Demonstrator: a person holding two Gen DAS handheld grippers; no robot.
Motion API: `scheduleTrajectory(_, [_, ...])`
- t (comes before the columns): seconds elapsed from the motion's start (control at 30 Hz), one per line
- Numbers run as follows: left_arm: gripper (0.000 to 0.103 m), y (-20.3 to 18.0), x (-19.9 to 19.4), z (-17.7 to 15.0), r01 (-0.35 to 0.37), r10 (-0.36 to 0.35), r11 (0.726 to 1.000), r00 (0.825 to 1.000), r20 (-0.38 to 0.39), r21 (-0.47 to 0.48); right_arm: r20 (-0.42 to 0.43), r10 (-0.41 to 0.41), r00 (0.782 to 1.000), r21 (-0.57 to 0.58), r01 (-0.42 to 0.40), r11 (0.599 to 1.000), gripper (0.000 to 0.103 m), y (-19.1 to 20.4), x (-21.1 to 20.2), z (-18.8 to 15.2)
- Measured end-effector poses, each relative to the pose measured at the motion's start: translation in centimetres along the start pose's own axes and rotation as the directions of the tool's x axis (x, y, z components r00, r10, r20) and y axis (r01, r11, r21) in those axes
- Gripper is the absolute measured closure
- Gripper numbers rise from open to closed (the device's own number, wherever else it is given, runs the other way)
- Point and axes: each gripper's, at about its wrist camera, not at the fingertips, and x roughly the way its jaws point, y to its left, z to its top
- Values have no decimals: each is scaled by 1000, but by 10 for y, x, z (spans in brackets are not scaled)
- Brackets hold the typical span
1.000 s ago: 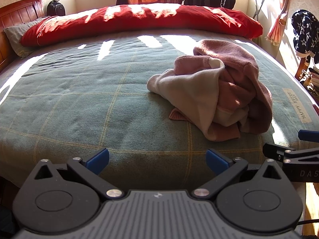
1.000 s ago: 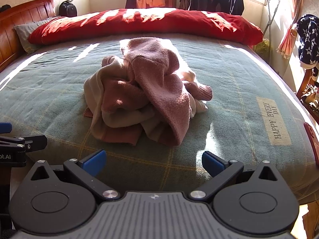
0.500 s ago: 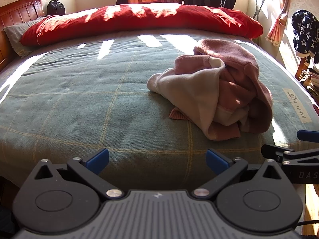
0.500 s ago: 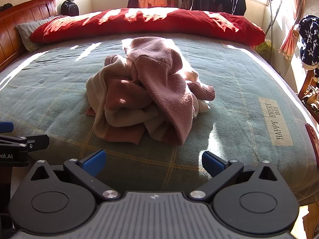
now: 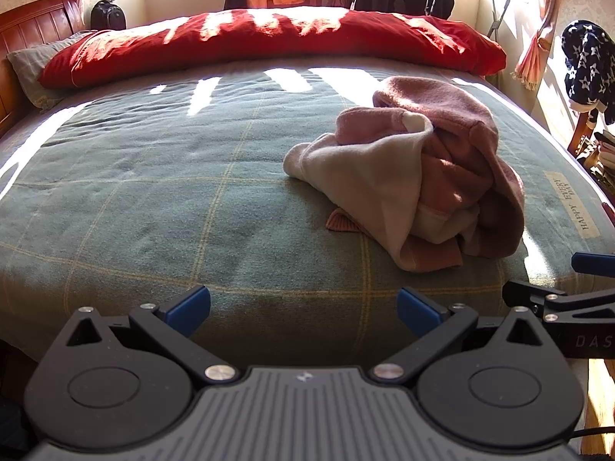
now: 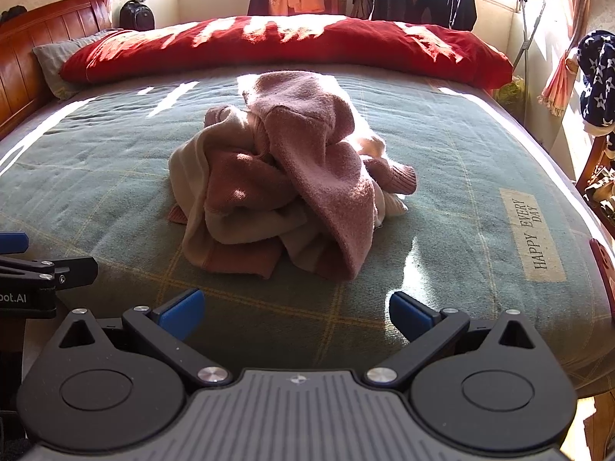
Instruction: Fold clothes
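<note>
Left gripper [image 5: 303,307]: jaws wide apart, empty, touching nothing.
Right gripper [image 6: 294,305]: likewise wide apart, empty.
Pink garment [image 6: 284,176]: crumpled heap mid-bed [image 6: 461,161], ahead of both grippers; long axis could not be told.

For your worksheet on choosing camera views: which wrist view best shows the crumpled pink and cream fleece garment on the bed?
The right wrist view: the crumpled pink and cream fleece garment lies near the picture's centre, straight ahead of the open right gripper. The left wrist view shows the same heap off to the right, mostly its cream side.
</note>
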Motion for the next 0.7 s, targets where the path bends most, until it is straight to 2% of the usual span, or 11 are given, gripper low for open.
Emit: scheduleTrajectory(0.7, [0,0,1,0,-6,6,1000,1000,2,-6,8,12,1000,-4,-12,1000,0,0,-2,0])
